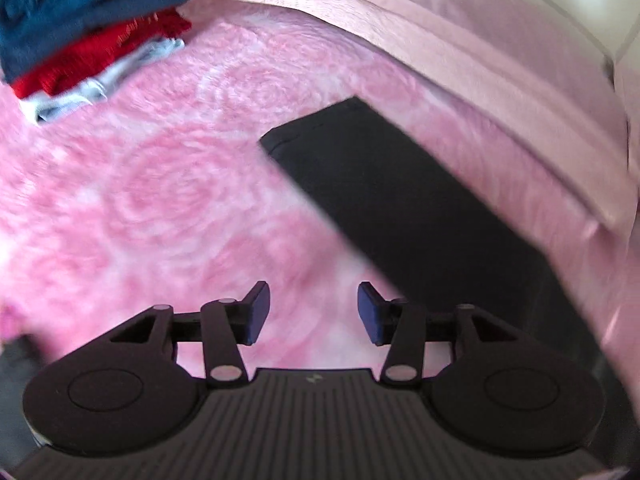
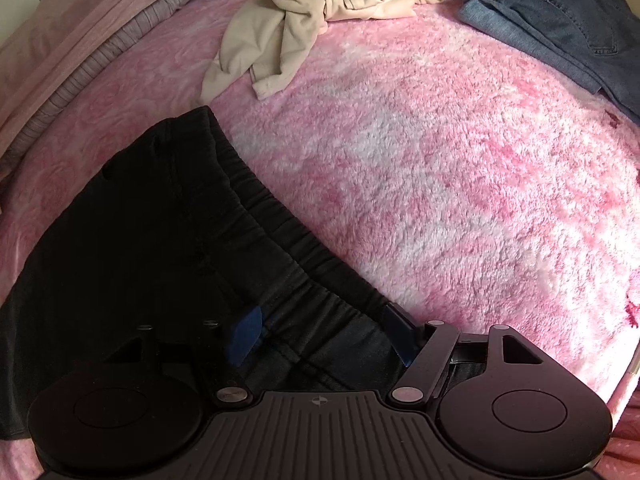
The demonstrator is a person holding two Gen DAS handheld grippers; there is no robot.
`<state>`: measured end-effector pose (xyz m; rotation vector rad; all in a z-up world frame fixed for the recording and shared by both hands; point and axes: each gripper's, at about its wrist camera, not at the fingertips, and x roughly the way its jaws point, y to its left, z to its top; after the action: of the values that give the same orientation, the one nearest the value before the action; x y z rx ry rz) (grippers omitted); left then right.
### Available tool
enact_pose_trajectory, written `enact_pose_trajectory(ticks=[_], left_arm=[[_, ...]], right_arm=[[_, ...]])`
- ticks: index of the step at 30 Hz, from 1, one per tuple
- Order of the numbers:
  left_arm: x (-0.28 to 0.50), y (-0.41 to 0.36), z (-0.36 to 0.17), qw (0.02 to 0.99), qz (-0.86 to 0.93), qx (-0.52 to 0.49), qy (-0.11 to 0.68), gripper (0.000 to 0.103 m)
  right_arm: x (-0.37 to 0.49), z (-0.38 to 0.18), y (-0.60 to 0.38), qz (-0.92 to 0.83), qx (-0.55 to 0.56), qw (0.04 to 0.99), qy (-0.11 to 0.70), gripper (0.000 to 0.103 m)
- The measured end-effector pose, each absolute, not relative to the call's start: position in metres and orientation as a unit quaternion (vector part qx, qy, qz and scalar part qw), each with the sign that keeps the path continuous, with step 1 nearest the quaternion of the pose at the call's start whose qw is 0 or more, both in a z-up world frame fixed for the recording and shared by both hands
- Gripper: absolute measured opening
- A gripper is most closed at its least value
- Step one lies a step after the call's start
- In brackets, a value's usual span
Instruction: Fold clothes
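On the pink blanket (image 2: 440, 160), black elastic-waist pants (image 2: 140, 220) lie flat, both grippers' fingers (image 1: 256, 312) spread, pinching nothing.

The left wrist view is soft with motion blur, worst on the stack (image 1: 88, 20) far left of the gripper. The right wrist view is sharp; glare whitens the blanket (image 2: 460, 200) right of the gripper, and the trousers (image 2: 140, 220) sit underexposed. Both views bend at the edges.
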<state>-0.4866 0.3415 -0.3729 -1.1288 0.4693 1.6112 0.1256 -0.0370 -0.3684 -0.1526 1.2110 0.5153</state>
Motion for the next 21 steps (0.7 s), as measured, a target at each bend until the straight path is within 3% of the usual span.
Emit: enact_pose_trajectory(ticks=[6,7,8,17,21], left_arm=[[-0.493,0.402,-0.403,0.518,0.682,-0.488,0.168,0.047],[-0.489,0.409,-0.403,0.528,0.686,-0.467,0.179,0.038],[-0.485,0.416,-0.402,0.538,0.69,-0.446,0.189,0.008],[-0.453,0.451,-0.361,0.694,0.637,-0.236,0.238,0.009],[-0.465,0.457,-0.414,0.674,0.608,-0.242,0.344,0.015]], right_arm=[[0.109,-0.364,-0.037,0.216,-0.066,0.798,0.559,0.071],[0.106,-0.363,-0.038,0.212,-0.065,0.8,0.558,0.071],[0.104,-0.362,-0.038,0.208,-0.064,0.801,0.558,0.071],[0.071,-0.354,-0.031,0.186,-0.078,0.816,0.542,0.071],[0.056,-0.359,-0.023,0.189,-0.104,0.815,0.538,0.071]])
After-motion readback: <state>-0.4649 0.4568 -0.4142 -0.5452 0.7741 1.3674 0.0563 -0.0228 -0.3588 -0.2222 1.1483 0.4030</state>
